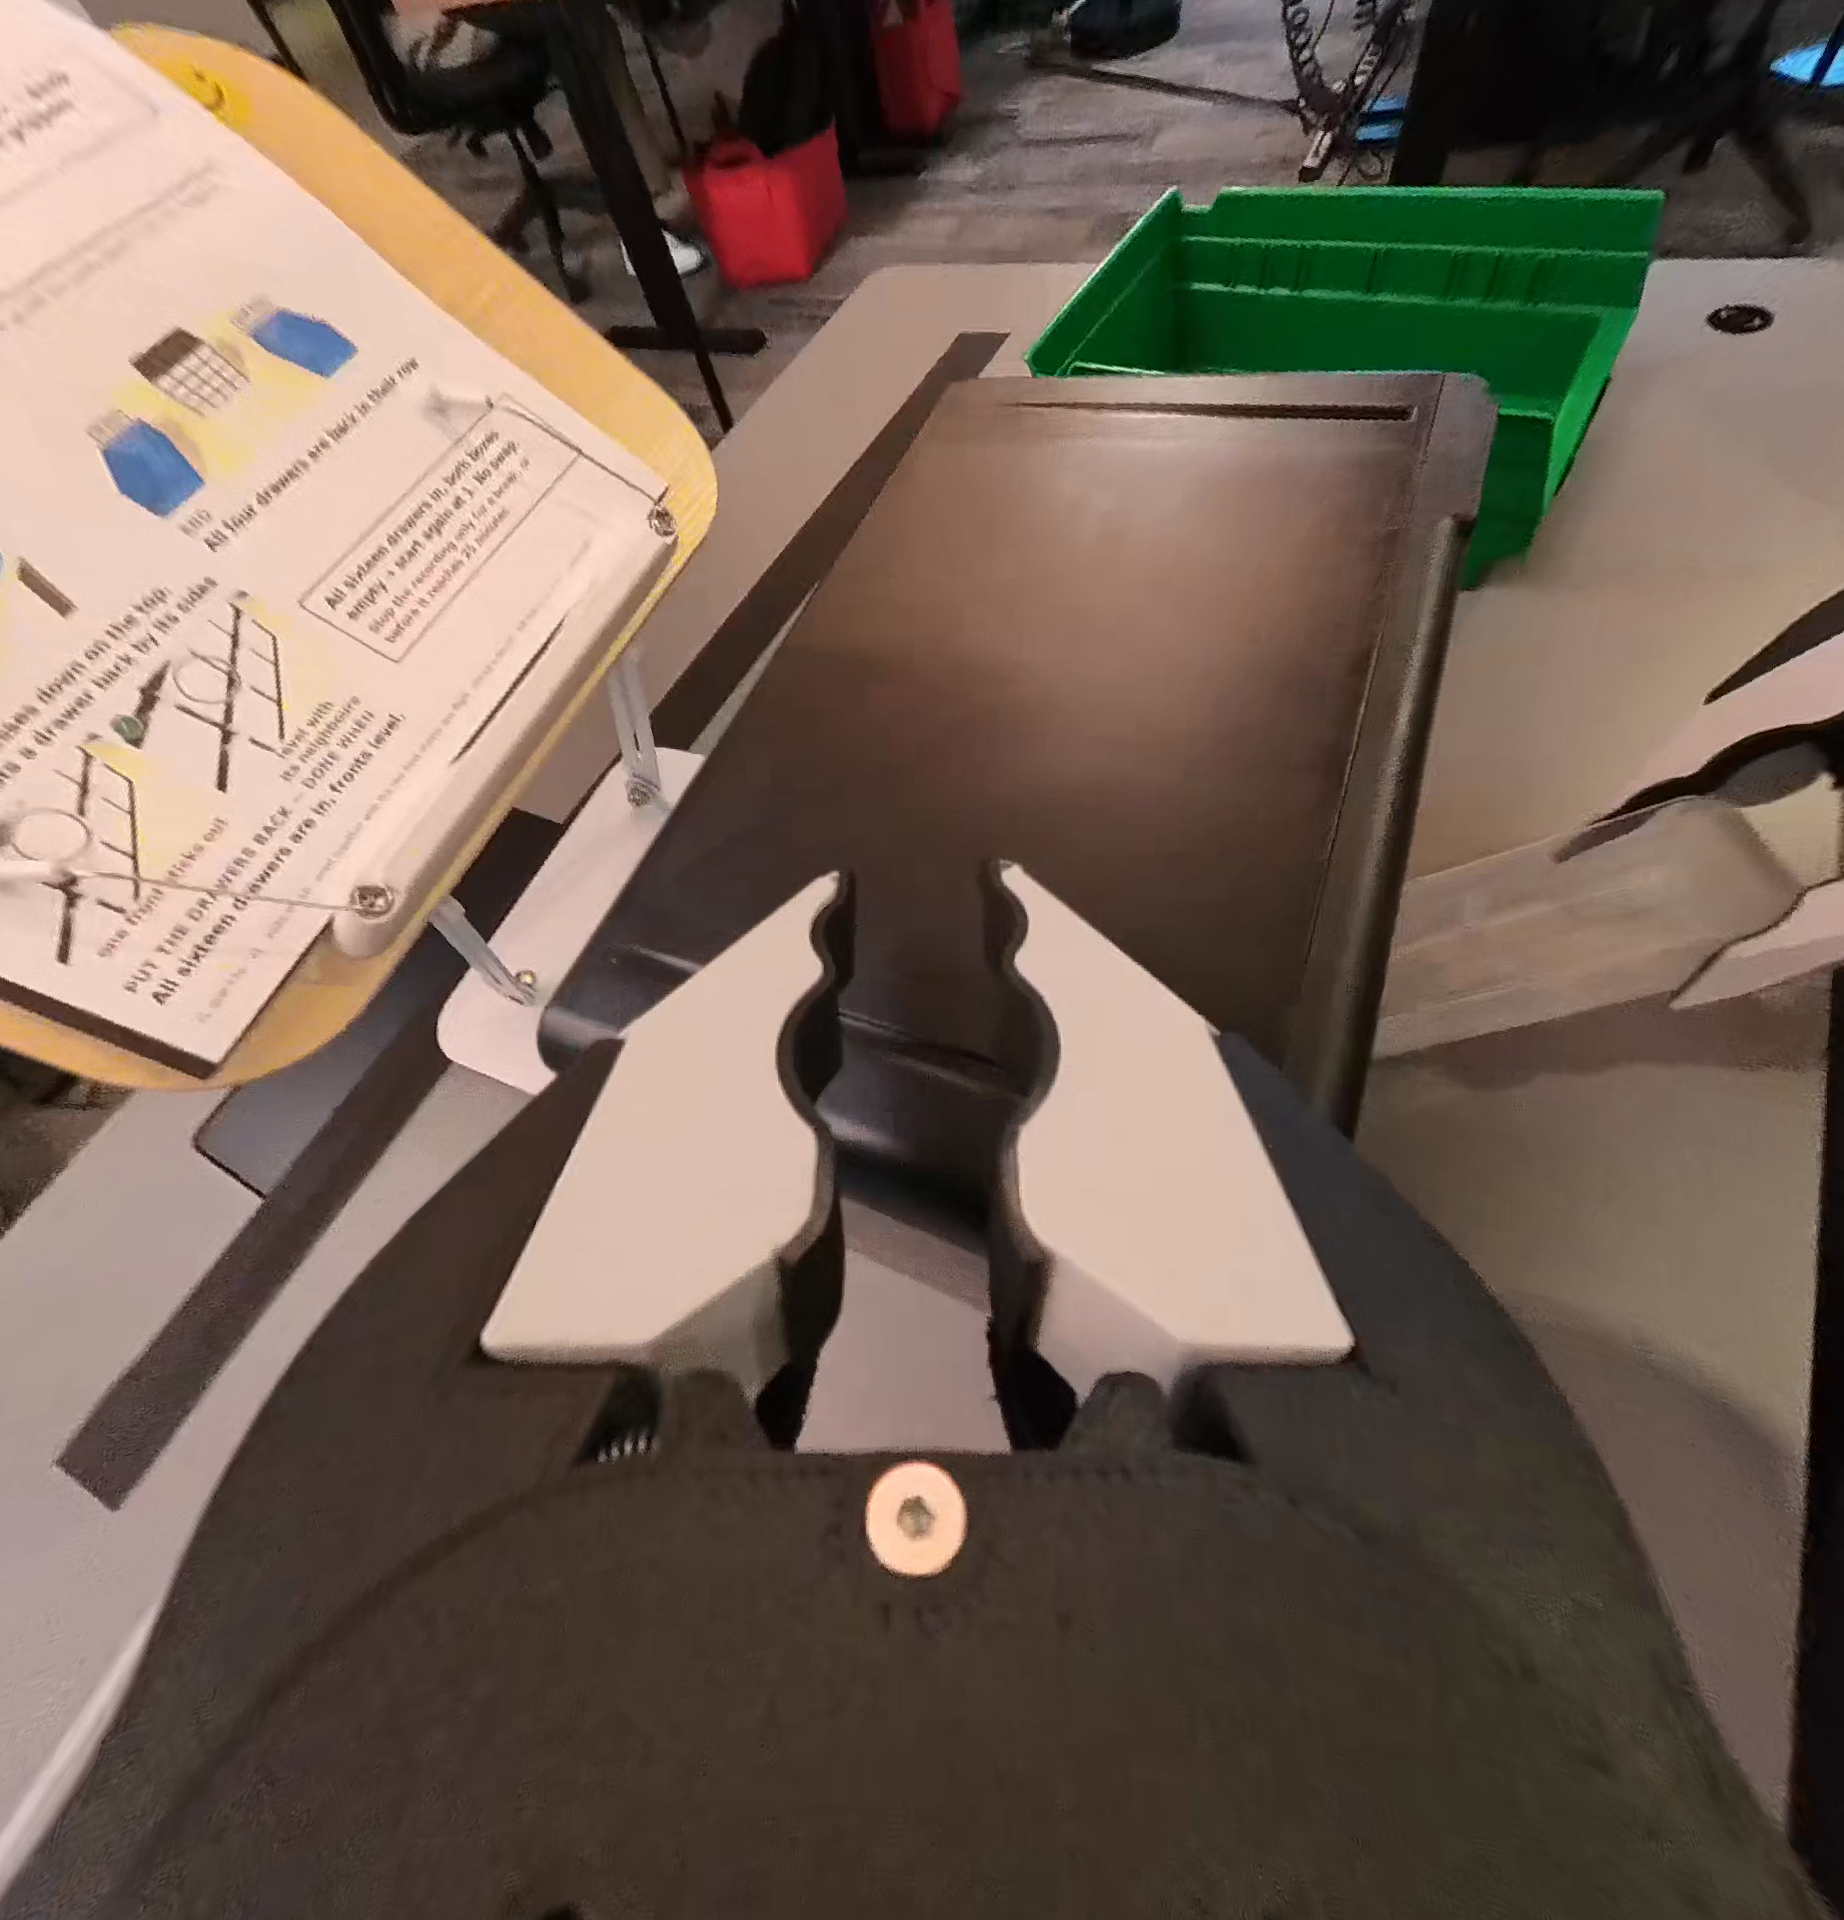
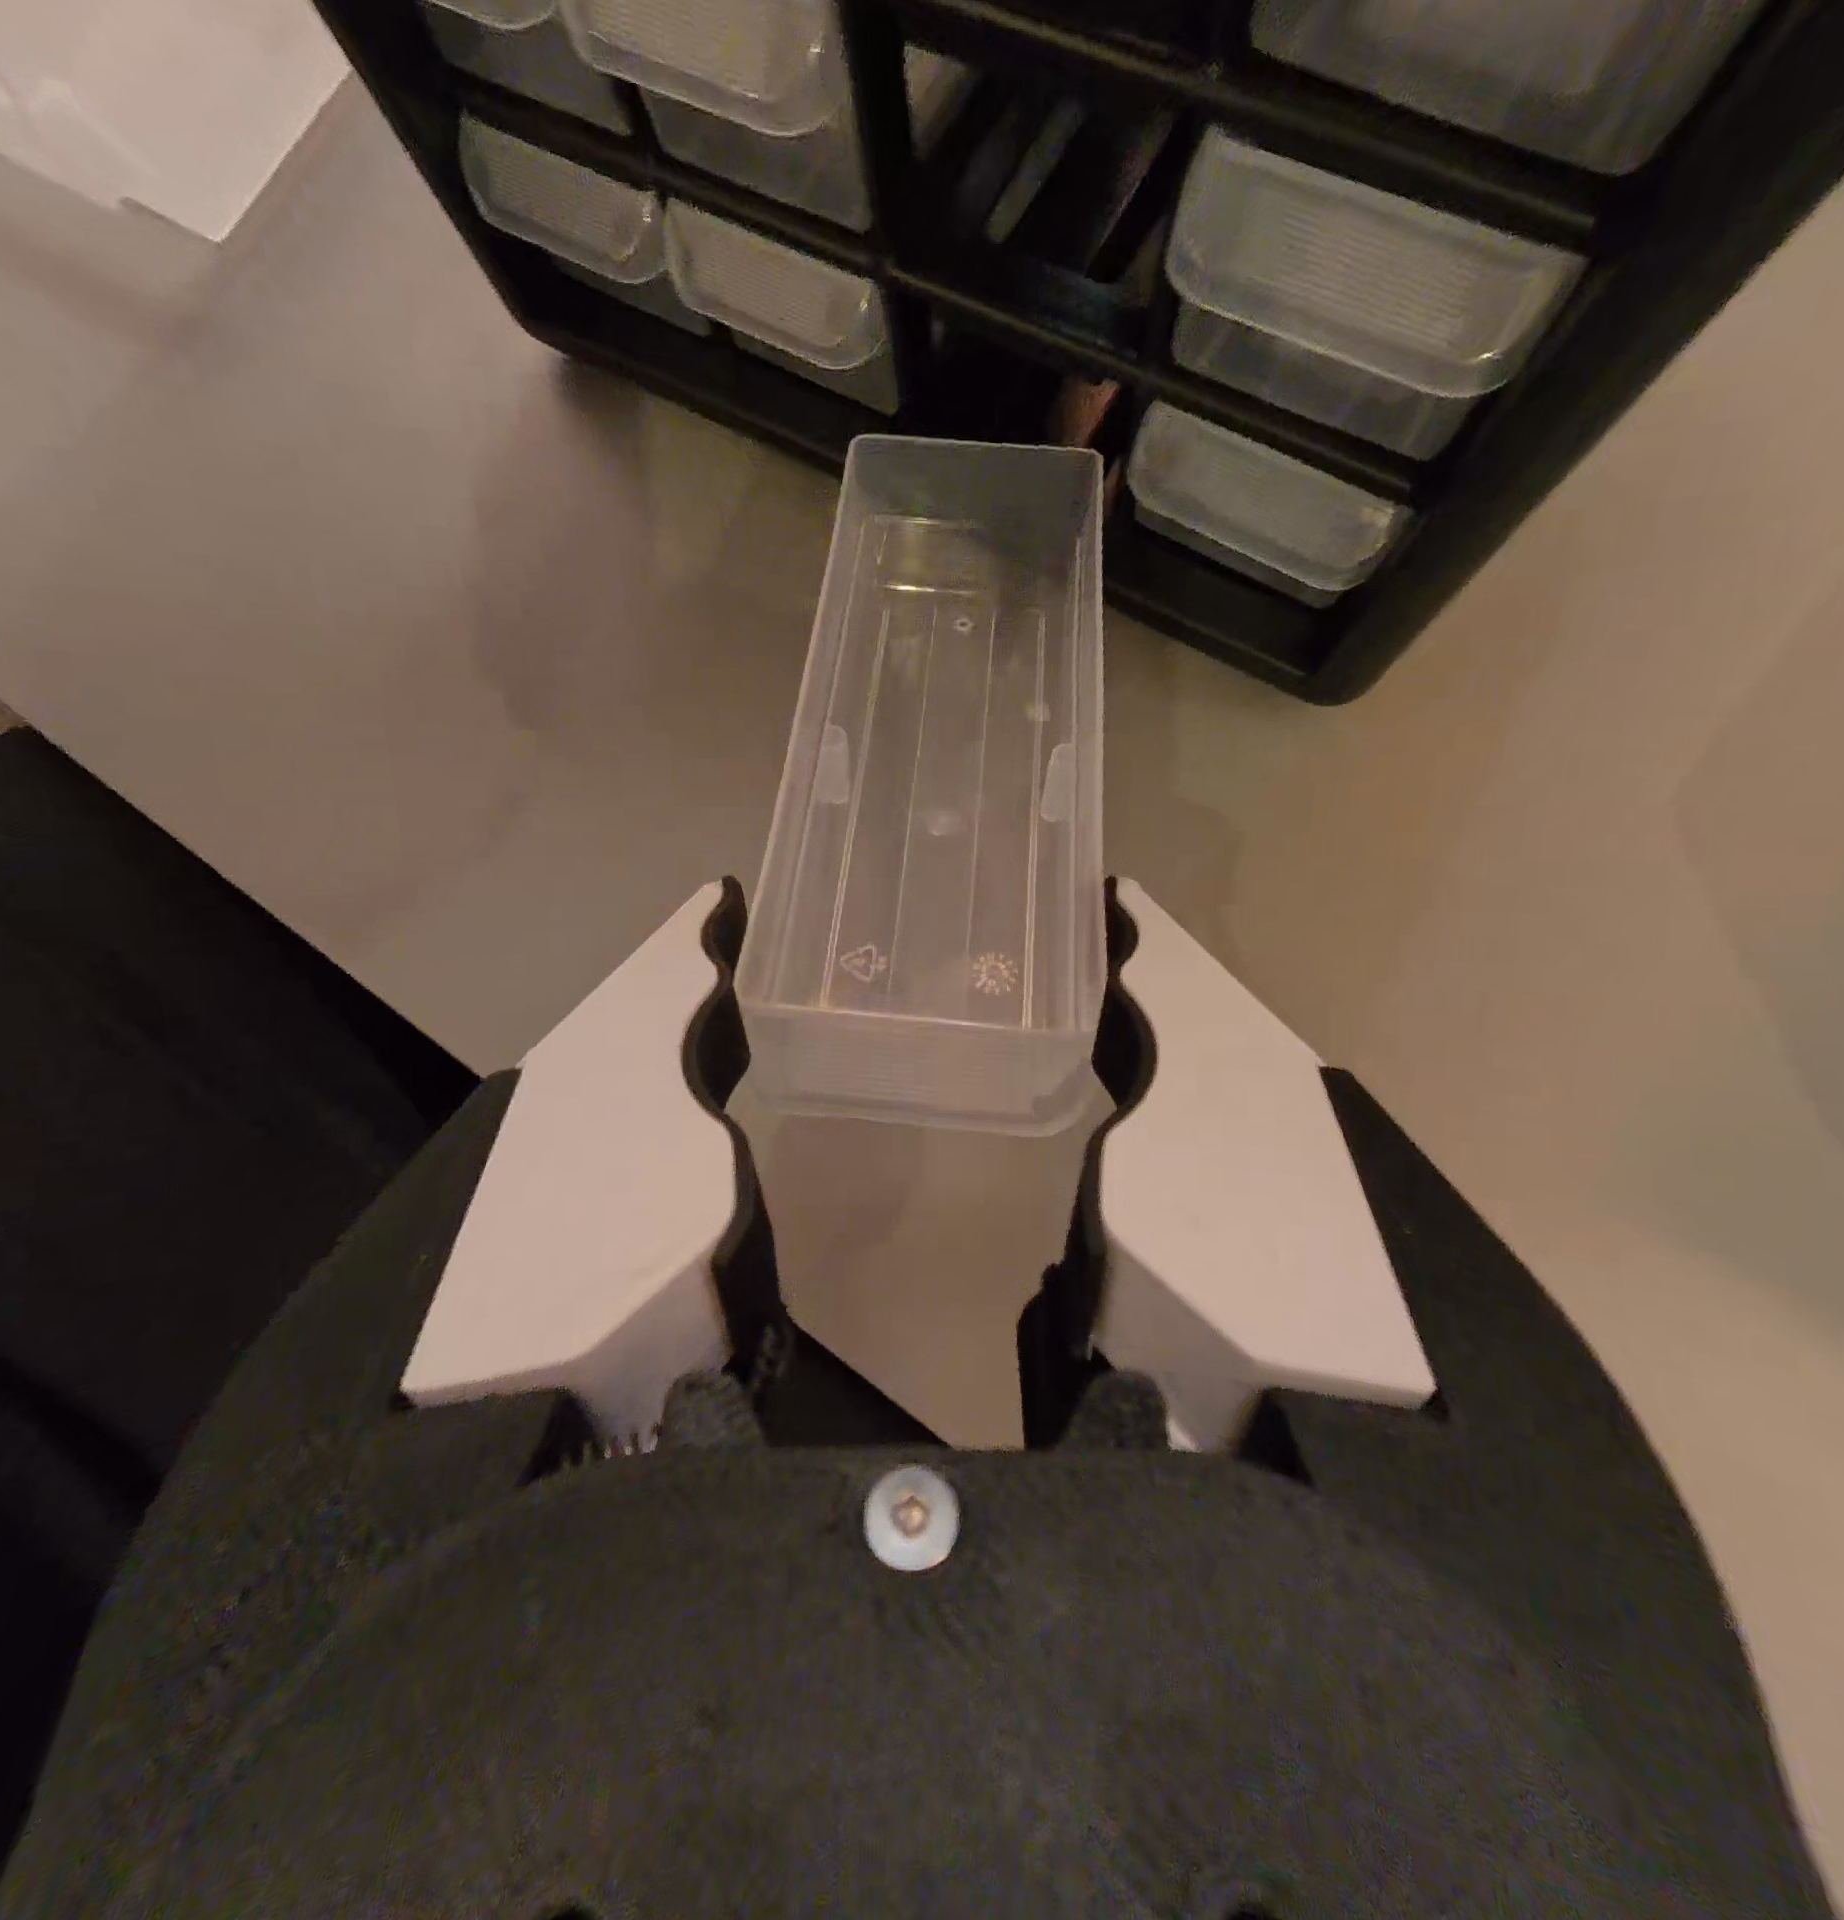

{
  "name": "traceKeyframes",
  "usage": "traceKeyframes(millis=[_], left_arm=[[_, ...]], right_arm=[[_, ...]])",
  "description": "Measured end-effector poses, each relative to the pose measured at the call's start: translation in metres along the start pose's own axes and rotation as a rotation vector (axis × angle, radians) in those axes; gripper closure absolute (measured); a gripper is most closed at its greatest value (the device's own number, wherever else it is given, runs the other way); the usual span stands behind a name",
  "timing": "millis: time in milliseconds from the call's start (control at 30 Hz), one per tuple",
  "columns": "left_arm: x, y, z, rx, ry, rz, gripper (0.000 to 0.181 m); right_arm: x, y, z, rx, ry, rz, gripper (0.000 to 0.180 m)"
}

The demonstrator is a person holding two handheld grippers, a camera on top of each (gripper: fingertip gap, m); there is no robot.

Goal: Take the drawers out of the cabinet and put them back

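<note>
At the far left of the left wrist view, a printed instruction sheet [image 1: 222, 499] lies on a tilted yellow board [image 1: 627, 416]. To its right, the left gripper [image 1: 923, 914] hovers over the flat black top of the cabinet [image 1: 1105, 644]. Its fingers stand a small way apart with nothing between them, and I cannot tell if they touch the top. Behind the cabinet a green bin [image 1: 1365, 312] stands on the grey table [image 1: 1572, 1143], and at the right edge part of the other gripper shows. In the right wrist view, the right gripper [image 2: 920, 997] holds a clear plastic drawer [image 2: 939, 769]. The dark wavy pads [image 2: 715, 997] press on both side walls near the front end of the drawer. The drawer looks empty and is held above the table, fully outside the cabinet. Its long axis runs straight away from the fingers, and its far end points to an open slot [image 2: 1053, 343] in the cabinet front, between drawers that are already in place at left and right. The far end is near this opening but not yet inside. The right gripper is clearly the nearer one to the drawer, so I judge that the next move depends on keeping this axis in line with the slot.
</note>
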State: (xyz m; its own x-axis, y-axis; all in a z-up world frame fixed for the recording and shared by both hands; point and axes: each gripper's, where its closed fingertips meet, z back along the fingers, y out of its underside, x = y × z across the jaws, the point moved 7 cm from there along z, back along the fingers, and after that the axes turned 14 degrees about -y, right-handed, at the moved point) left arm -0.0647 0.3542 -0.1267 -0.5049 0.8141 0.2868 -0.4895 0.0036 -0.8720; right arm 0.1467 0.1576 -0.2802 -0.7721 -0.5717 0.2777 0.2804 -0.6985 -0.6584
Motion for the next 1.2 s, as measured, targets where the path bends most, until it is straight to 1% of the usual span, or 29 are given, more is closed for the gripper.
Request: traceKeyframes(millis=[100,167,233,367,600,867,1067,1200], left_arm=[[0.004,0.007,0.0,0.018,0.015,0.023,0.161],[0.007,0.014,-0.002,0.043,0.027,0.033,0.166],[0.007,0.015,-0.001,0.015,0.056,0.061,0.168],[0.003,0.015,0.0,0.017,0.076,0.037,0.175],[-0.018,0.007,-0.004,0.001,0.182,0.059,0.163],[-0.032,0.0,-0.008,-0.006,0.191,0.019,0.164],[-0.034,-0.001,-0.009,-0.006,0.193,0.018,0.164],[-0.034,-0.001,-0.009,-0.007,0.195,0.018,0.164]], right_arm=[[-0.001,-0.002,-0.001,-0.011,0.014,-0.003,0.113],[0.001,-0.006,-0.002,-0.023,0.017,0.0,0.113],[0.003,-0.009,0.0,-0.038,0.028,0.013,0.113],[-0.001,-0.01,0.009,-0.072,0.043,0.014,0.114],[-0.005,-0.013,0.015,-0.155,0.063,-0.026,0.114],[-0.02,-0.011,0.02,-0.249,0.089,-0.086,0.114],[-0.017,-0.009,0.008,-0.211,0.172,0.005,0.114],[-0.02,-0.001,-0.001,-0.181,0.169,-0.032,0.115]])
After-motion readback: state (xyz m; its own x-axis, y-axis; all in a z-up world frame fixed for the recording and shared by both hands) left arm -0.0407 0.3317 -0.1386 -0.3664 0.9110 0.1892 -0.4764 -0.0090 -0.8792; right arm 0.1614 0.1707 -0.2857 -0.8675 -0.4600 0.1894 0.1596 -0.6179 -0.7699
